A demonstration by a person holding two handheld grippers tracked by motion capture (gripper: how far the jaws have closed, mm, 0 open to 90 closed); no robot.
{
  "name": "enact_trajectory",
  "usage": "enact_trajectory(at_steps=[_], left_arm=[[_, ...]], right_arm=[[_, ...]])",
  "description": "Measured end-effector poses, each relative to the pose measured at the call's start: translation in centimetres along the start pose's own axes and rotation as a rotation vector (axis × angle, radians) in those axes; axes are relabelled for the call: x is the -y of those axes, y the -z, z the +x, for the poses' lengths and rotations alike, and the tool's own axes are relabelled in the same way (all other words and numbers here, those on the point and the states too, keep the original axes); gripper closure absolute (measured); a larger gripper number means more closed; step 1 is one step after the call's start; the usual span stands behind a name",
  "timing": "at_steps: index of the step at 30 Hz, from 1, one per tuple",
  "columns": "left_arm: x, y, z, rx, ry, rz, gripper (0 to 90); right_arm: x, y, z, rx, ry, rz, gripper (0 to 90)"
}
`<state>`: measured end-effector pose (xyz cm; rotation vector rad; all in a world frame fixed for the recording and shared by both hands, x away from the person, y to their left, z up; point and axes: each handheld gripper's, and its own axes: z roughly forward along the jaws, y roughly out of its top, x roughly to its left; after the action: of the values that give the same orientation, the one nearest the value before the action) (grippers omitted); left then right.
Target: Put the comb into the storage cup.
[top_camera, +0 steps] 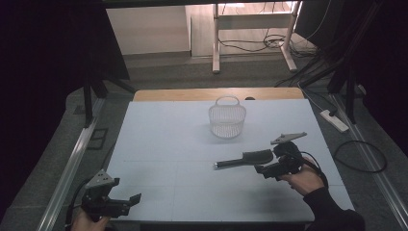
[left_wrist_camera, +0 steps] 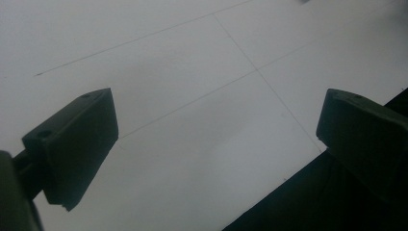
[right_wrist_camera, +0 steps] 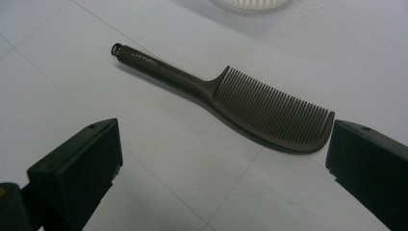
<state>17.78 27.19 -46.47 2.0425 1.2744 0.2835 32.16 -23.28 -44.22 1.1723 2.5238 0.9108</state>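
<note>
My right gripper (top_camera: 263, 170) hangs low over the pale surface (top_camera: 163, 144), jaws spread wide with nothing between them. The dark comb (top_camera: 245, 159) lies flat just ahead of them — untouched, not yet lifted, so by my reckoning the job has barely begun. In the right gripper view the comb (right_wrist_camera: 231, 98) runs from the round handle tip at about ten o'clock down to the toothed head at about four o'clock, whose end sits just beside my right-hand jaw, teeth facing up and away. The white wire basket (top_camera: 227, 117) stands well apart, at roughly eleven o'clock from the comb — likely where it is bound. Closing, lifting and carrying all remain. My left gripper (top_camera: 126, 204) idles at the near-left corner, jaws open and empty.
</note>
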Motion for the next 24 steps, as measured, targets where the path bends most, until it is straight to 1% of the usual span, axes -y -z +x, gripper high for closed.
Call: enact_trajectory(at_steps=[4, 7, 12, 15, 17, 18, 19, 20, 23, 24], left_arm=[[-0.1, -0.1, -0.1, -0.003, -0.007, 0.012, 2.0], [-0.1, -0.2, -0.1, -0.003, -0.016, 0.015, 2.0], [-0.2, -0.1, -0.2, -0.009, -0.017, 0.011, 1.6], [-0.2, -0.1, -0.1, -0.010, -0.010, 0.006, 1.5], [-0.3, -0.2, -0.2, -0.006, -0.016, -0.003, 1.5], [-0.4, -0.4, -0.3, -0.008, -0.023, 0.015, 1.6], [-0.4, -0.4, -0.3, -0.008, -0.023, 0.015, 1.6], [-0.5, -0.5, -0.4, -0.011, -0.030, 0.031, 1.5], [-0.5, -0.5, -0.3, -0.008, -0.027, 0.033, 1.5], [-0.4, -0.5, -0.2, -0.002, -0.017, 0.028, 1.5]], right_arm=[[-0.4, -0.3, 0.0, 0.008, 0.012, 0.015, 0.0], [-0.8, -0.5, 0.1, 0.011, 0.008, 0.031, 0.0], [-1.3, -1.0, 0.2, -0.006, -0.006, 0.044, 0.0], [-1.5, -1.2, 0.2, -0.011, -0.004, 0.052, 0.0], [-1.7, -1.5, 0.1, -0.017, -0.005, 0.064, 0.0], [-1.8, -1.6, 0.1, -0.020, -0.009, 0.065, 0.0], [-1.8, -1.6, 0.1, -0.020, -0.009, 0.065, 0.0], [-2.0, -1.8, 0.1, -0.024, -0.012, 0.071, 0.0], [-2.4, -2.1, 0.2, -0.027, -0.008, 0.075, 0.0], [-2.5, -2.2, 0.3, -0.027, -0.004, 0.078, 0.0]])
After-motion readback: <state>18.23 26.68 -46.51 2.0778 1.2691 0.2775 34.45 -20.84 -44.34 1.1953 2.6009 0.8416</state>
